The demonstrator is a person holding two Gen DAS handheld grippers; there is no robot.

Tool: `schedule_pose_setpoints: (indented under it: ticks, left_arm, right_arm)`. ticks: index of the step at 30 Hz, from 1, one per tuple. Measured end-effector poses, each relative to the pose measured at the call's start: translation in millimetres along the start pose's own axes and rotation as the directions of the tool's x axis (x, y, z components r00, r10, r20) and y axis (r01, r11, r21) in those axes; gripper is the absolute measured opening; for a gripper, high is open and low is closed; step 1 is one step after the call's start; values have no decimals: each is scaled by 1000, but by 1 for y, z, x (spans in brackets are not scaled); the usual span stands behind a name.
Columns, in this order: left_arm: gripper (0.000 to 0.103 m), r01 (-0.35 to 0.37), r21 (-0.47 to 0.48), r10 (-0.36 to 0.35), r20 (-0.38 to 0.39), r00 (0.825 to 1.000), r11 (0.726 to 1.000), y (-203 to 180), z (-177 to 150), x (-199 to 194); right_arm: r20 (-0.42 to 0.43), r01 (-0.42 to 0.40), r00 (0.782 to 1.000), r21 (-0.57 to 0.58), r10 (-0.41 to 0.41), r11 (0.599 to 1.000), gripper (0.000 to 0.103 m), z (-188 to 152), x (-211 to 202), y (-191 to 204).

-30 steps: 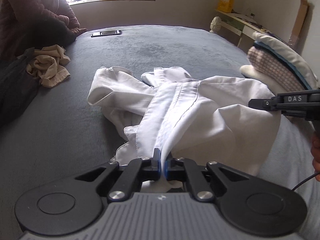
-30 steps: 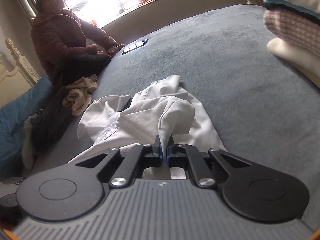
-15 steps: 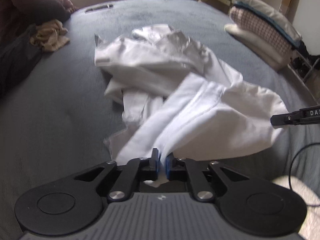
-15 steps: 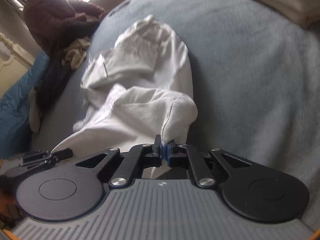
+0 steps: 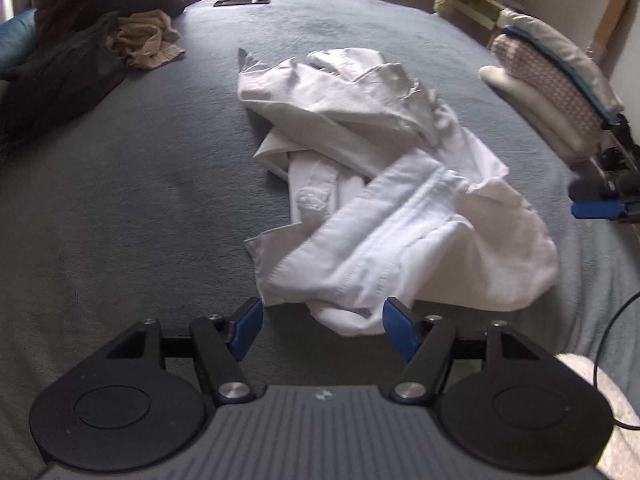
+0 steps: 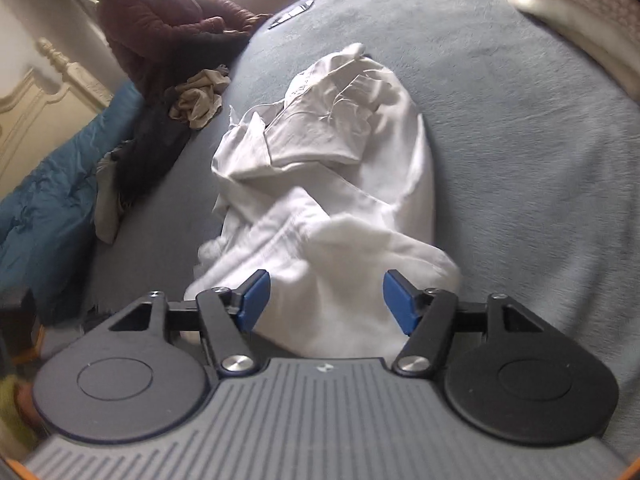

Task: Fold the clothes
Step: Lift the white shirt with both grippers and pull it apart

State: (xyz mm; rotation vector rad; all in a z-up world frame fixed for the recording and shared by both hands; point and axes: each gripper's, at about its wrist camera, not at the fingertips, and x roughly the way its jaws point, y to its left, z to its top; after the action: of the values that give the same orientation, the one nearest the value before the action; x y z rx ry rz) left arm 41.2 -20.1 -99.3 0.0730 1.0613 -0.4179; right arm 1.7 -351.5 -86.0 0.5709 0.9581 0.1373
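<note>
White cotton, a crumpled shirt [image 5: 384,184], lies heaped near the middle of the grey bed [image 5: 120,208] in front of you. Your left claw [image 5: 322,326] has just been opening; its blue pads stand apart, with the shirt's near hem lying loose between them, unpressed. Your right claw [image 6: 326,300] has just been opening too, jaws wide, with a fold of the shirt bunched between them but not gripped. A stack of folded clothes [image 5: 556,92] sits at the bed's right edge.

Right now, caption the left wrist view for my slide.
Open left gripper just released crumpled white shirt on grey bed.
</note>
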Motion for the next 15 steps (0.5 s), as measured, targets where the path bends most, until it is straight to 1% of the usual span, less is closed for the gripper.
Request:
schedule_pose_setpoints:
  ticks: [2,5,7,9,10,11,12,13,14,15]
  left_arm:
    - [68,1,-11,-1,14,1000,1000,7,5,5]
    - [68,27,-15,-27,12,1000,1000,19,12,21]
    - [67,61,-10,-61,-38,997,998,25,16,42]
    - [60,91,19,-89,-75,993,996,25,15,61]
    - [53,95,35,-92,-85,992,995,24,14,68]
    - [43,101,49,-96,-90,991,994,23,12,73]
    - [36,109,60,-104,-82,991,992,22,10,74]
    - [23,120,65,-115,-75,991,991,22,9,74]
    - [15,138,60,-134,-71,988,989,21,7,73]
    - [13,155,55,-152,-66,986,986,21,5,71]
  right_arm:
    - [-13,-64,998,57,65,996,64,4,16,9]
    - [-11,-148,988,179,152,973,68,-4,37,20]
    - [-15,-172,983,266,183,949,68,-14,51,27]
    - [-27,-186,978,351,208,918,68,-23,65,33]
    - [-30,-190,976,380,217,905,68,-27,72,36]
    - [-33,-181,977,398,211,899,68,-29,77,39]
    - [-39,-157,981,400,188,903,68,-28,82,43]
    - [-45,-133,985,402,165,906,68,-28,86,47]
    - [-51,-111,988,403,143,908,68,-27,90,51]
    - [-50,-96,991,395,126,914,68,-25,92,56]
